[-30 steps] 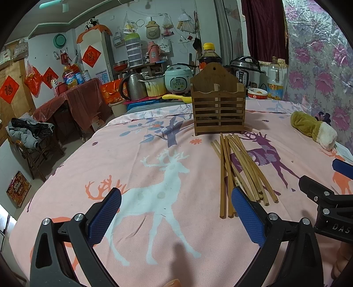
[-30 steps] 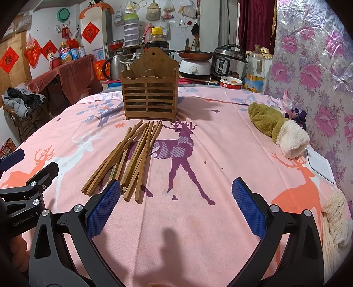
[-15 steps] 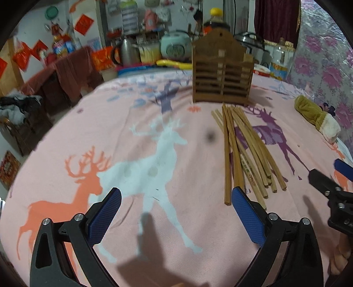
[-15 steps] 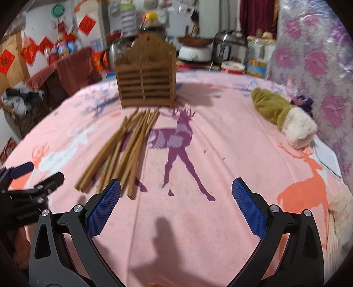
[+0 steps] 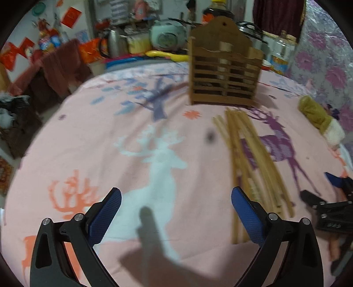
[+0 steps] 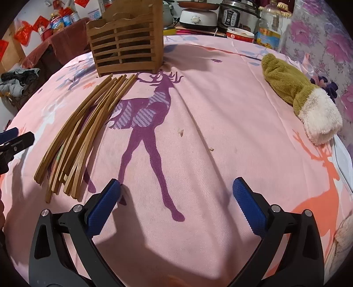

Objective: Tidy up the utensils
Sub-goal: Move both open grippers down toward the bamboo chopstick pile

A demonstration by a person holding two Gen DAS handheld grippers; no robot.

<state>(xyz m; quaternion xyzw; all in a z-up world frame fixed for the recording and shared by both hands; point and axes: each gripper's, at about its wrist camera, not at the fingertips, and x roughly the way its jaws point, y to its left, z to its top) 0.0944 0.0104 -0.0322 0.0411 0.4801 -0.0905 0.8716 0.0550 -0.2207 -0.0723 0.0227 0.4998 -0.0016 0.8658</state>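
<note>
Left wrist view first. It's pretty blurry, but my left gripper (image 5: 176, 212) is spread wide with nothing in it, low over the pink deer tablecloth (image 5: 92, 136). The chopsticks (image 5: 249, 159) lie in a loose fan just ahead and to the right; the near ends sit right next to my right-hand finger (image 5: 247, 212). The slatted wooden holder (image 5: 222, 75) stands upright beyond their far ends. I can't tell if anything's in it already. The other gripper pokes in at the right edge.

Right wrist view is much sharper. My right gripper (image 6: 176, 205) is also wide and empty, parked over the purple deer. The chopsticks (image 6: 83, 132) are off to its left, far tips nearly at the base of the holder (image 6: 125, 42), near ends splayed and overlapping.

My guess on handling: these look like wood or bamboo, so light, stiff, thin and prone to rolling. Being stacked, pinching one will probably drag its neighbours. I'd go for the splayed near ends, where single sticks stand apart, and grip across the stick a bit in from the end.

The cloth looks soft and a bit creased, so I think the fingers can press in. A green and white plush thing (image 6: 300, 99) lies well off to the right. Behind the table there's a crowded kitchen with pots and rice cookers (image 6: 238, 13).
</note>
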